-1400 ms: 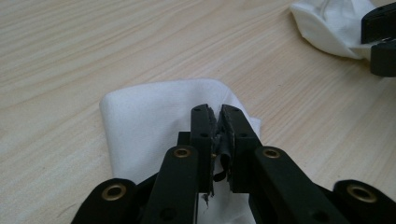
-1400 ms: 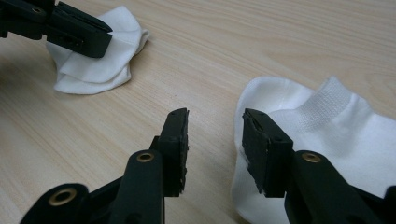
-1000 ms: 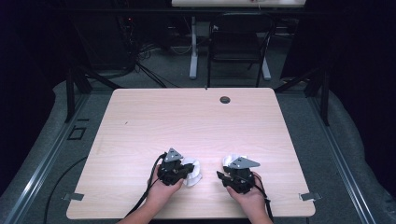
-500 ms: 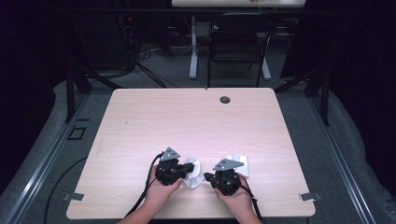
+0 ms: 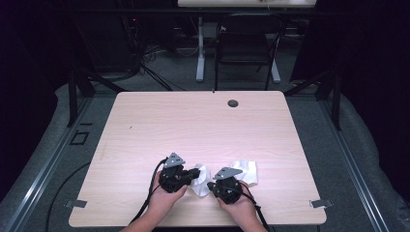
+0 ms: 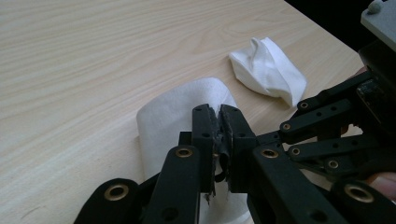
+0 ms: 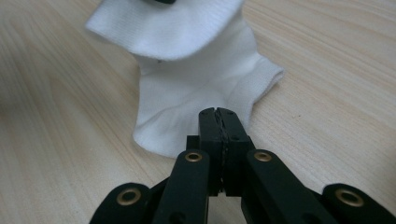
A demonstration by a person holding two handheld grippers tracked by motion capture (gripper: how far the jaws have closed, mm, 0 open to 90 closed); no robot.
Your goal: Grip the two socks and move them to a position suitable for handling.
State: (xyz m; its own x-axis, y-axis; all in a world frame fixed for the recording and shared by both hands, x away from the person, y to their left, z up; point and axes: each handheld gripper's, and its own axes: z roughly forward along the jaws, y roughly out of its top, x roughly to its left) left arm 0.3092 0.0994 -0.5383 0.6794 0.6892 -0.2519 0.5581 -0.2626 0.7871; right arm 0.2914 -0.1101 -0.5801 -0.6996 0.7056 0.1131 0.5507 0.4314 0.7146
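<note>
High view: one sock in hand, the pair not yet joined

Seen from above, at the person's edge of the table (image 5: 193, 121): two white socks, well apart from anything else on the wood. Between the tools, the near sock (image 5: 202, 180), bunched and partly raised off the surface. Just behind the right gripper (image 5: 211, 185), the second sock (image 5: 246, 171), crumpled, lying loose and touched by neither tool.

Left gripper (image 6: 219, 112): jaws pressed together with white cloth bulging around and under them, so most likely pinching a fold of the near sock (image 6: 173, 112). In the right gripper view, jaws closed flat against each other, tips right at the lower hem of that same sock (image 7: 196, 84); impossible to say whether any cloth is nipped between them or merely lies beneath.

Judged from the layout, probably a folding or pairing job, and at an early stage. Done so far: one sock picked up at one end and brought between the two tools. Left to do: getting a sure second grip, spreading or folding that sock flat, then fetching the second sock (image 6: 268, 70) and laying the two together. No neat fold anywhere yet.
</note>
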